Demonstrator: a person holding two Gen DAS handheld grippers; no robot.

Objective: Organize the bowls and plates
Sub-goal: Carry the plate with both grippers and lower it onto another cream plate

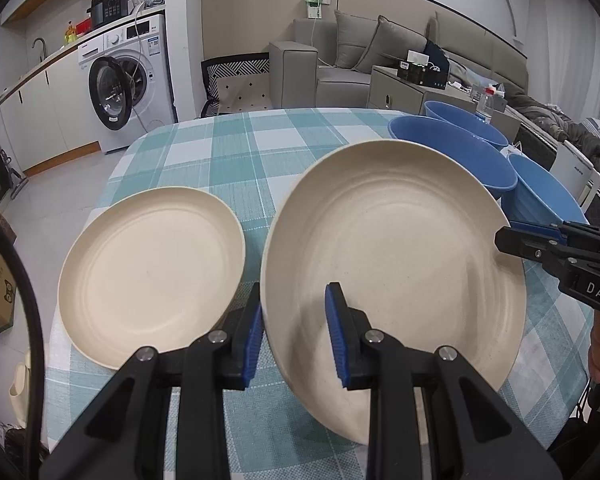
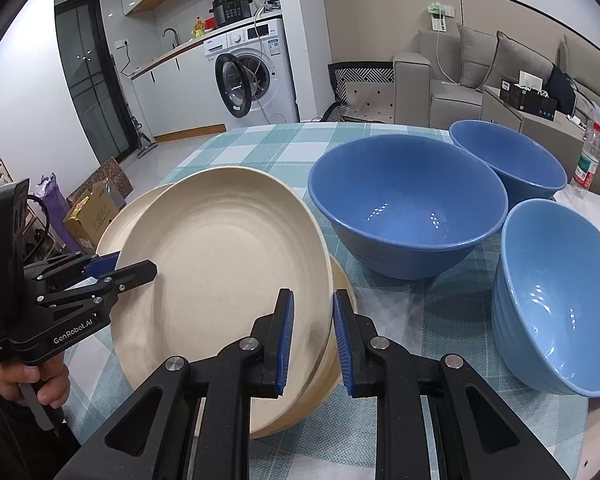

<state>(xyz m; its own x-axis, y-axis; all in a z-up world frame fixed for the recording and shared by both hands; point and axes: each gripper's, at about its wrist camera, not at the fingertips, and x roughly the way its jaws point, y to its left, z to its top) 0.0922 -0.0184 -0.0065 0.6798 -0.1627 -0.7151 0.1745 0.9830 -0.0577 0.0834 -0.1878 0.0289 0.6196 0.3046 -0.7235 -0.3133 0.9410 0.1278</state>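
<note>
A cream plate (image 1: 396,264) (image 2: 220,280) hangs tilted above the checked tablecloth, held from both sides. My left gripper (image 1: 296,292) (image 2: 136,270) is shut on its left rim. My right gripper (image 2: 312,340) (image 1: 504,236) is shut on its right rim. Just under it a second cream plate (image 2: 342,292) shows only its edge; whether that edge is also between the right pads I cannot tell. A third cream plate (image 1: 152,276) (image 2: 116,224) lies flat to the left. Three blue bowls (image 2: 408,208) (image 2: 508,160) (image 2: 552,300) stand upright at the right.
The table's checked cloth (image 1: 236,148) reaches to the far edge behind the plates. A water bottle (image 2: 588,160) stands beyond the bowls at the right. A person's hand (image 2: 20,384) grips the left tool. Beyond the table are a washing machine (image 1: 128,84) and a sofa (image 1: 340,68).
</note>
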